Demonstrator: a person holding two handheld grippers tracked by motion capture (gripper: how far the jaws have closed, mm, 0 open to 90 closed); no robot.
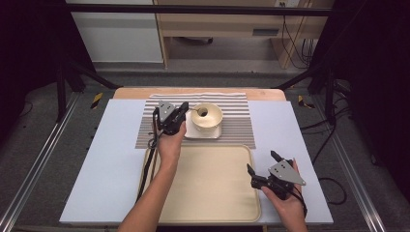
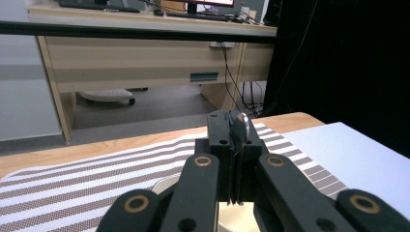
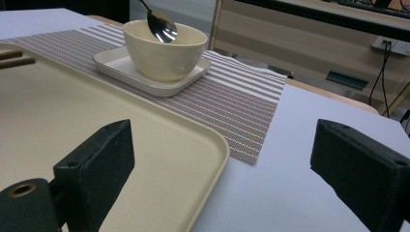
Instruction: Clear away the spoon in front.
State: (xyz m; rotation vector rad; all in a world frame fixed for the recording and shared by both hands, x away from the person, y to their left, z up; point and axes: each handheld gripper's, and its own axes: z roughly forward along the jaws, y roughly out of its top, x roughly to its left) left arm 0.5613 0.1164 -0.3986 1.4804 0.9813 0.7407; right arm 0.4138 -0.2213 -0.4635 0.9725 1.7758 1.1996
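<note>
Left claw clamped tight, raised; right claw gapes wide, low.

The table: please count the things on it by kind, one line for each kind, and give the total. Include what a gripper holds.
Tray: 1
Striped placemat: 1
Square plate: 1
Bowl: 1
Spoon, held by the left gripper over the bowl: 1
Total: 5

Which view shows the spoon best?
The right gripper view: the spoon hangs over the bowl, its shiny head clear. The high view shows it tiny; the left gripper view shows its handle between shut jaws.
</note>
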